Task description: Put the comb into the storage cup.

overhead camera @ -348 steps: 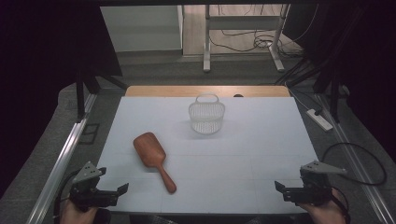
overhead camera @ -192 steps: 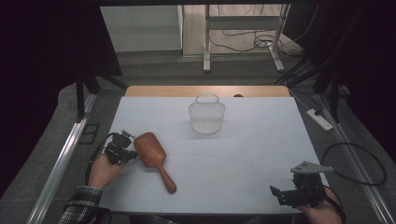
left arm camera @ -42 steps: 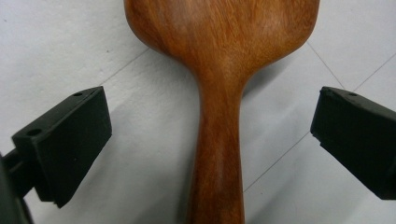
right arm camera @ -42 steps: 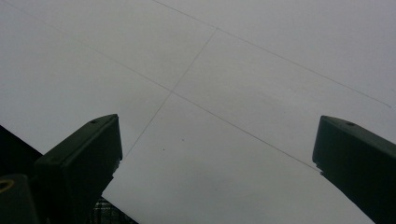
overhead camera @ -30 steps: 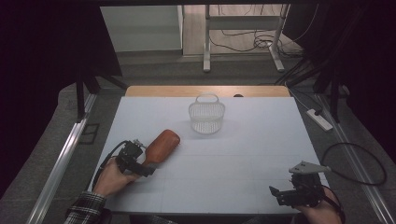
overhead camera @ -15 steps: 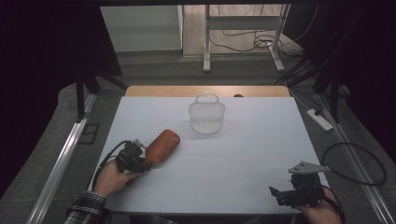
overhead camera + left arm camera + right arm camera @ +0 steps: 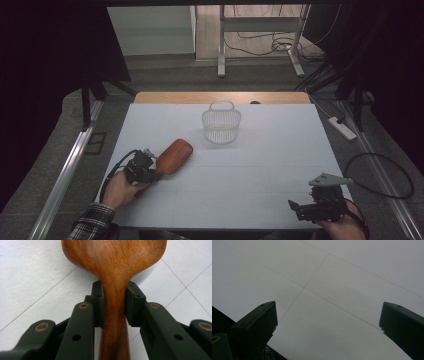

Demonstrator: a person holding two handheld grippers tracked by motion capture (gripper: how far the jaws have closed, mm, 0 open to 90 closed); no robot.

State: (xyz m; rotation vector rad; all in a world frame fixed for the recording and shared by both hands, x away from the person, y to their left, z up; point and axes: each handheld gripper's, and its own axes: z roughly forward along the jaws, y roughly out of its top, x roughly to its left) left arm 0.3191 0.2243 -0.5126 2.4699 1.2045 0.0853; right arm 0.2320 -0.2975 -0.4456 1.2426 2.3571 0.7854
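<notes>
A brown wooden brush (image 7: 172,156) with a paddle-shaped head is held at the left of the white table (image 7: 260,165). My left gripper (image 7: 150,169) is shut on its handle (image 7: 113,307), and the head points up and right toward the basket. In the left gripper view both black pads (image 7: 98,302) press the narrow neck just below the head. A small clear wire basket (image 7: 221,122) stands upright at the table's back middle. My right gripper (image 7: 300,206) rests open near the front right corner, with bare table between its jaws (image 7: 327,320).
A wooden strip (image 7: 220,97) runs along the table's far edge. A metal rail (image 7: 70,170) lies along the left side. A white power strip (image 7: 341,128) and cables (image 7: 385,172) lie off the right edge. Desk legs (image 7: 220,45) stand beyond the table.
My left gripper came from the front left corner, closed on the brush handle and swung the brush so its head points toward the basket. In the last second it barely moved.
</notes>
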